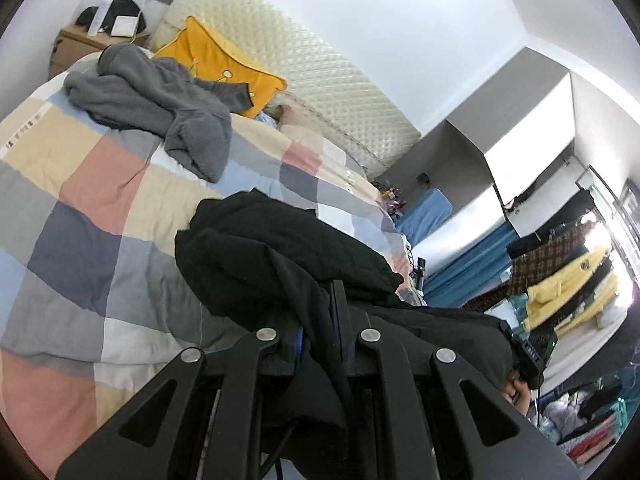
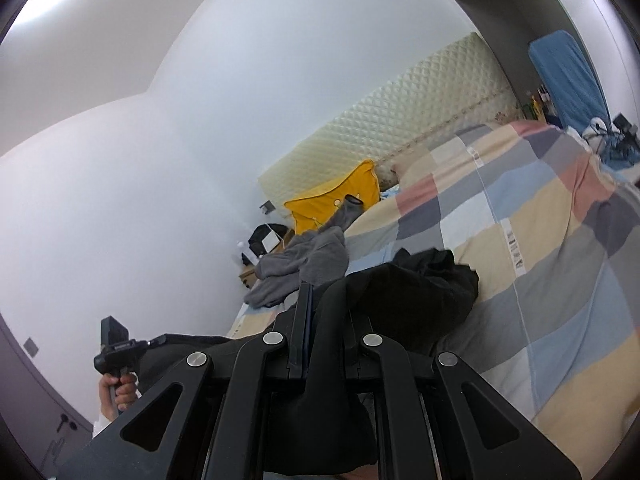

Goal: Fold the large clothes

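A black garment (image 1: 288, 256) lies bunched on the checked duvet (image 1: 92, 208), with one edge lifted. My left gripper (image 1: 326, 304) is shut on an edge of it, and cloth hangs down between the jaws. My right gripper (image 2: 320, 312) is shut on another edge of the same black garment (image 2: 424, 292), which drapes over the fingers. The left gripper and the hand holding it show in the right wrist view (image 2: 116, 350). A grey fleece garment (image 1: 160, 96) lies crumpled farther up the bed, near the pillow; it also shows in the right wrist view (image 2: 304, 260).
A yellow cushion (image 1: 224, 68) leans on the cream quilted headboard (image 1: 320, 68). A wooden bedside table (image 1: 76, 46) holds a bottle and bags. A rack of hanging clothes (image 1: 560, 284) and a blue-covered stand (image 1: 424, 212) are to the right of the bed.
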The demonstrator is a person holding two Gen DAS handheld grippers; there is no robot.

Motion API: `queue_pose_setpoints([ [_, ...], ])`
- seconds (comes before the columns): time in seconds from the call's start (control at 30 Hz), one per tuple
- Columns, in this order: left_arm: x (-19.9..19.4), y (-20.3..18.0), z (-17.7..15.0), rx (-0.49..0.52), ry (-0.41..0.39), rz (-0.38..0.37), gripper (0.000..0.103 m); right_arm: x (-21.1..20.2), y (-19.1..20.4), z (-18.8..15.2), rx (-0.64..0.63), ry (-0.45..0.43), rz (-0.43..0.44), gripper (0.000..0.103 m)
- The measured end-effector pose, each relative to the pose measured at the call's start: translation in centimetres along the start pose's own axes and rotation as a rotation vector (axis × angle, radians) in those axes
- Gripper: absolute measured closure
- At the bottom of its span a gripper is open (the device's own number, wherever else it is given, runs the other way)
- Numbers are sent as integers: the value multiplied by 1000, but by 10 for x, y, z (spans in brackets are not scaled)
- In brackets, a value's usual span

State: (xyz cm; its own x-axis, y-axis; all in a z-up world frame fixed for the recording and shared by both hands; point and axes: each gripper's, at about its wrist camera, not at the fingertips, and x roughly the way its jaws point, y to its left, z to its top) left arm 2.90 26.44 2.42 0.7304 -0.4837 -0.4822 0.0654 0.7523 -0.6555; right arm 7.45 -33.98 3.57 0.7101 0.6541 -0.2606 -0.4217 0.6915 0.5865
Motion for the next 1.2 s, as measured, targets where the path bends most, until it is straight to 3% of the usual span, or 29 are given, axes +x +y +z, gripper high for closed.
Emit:
queue_pose_setpoints([
  [0.27, -26, -18, 13, -28, 21, -48, 92, -18, 18, 23, -25, 6, 12, 96],
  [0.4, -17, -21, 27, -27, 38, -4, 91, 5, 11, 35, -47, 7, -42, 95],
  [0.53, 8, -18, 47, -21, 68, 53, 90, 31, -16, 48, 10, -11, -50, 95],
  [0.8, 67, 4, 80, -38, 117, 147, 89, 105, -76, 65, 113, 3, -163, 96],
  [1.2, 170, 49, 102, -60, 157, 355, 87, 214, -156, 56, 145, 133, -317, 96],
])
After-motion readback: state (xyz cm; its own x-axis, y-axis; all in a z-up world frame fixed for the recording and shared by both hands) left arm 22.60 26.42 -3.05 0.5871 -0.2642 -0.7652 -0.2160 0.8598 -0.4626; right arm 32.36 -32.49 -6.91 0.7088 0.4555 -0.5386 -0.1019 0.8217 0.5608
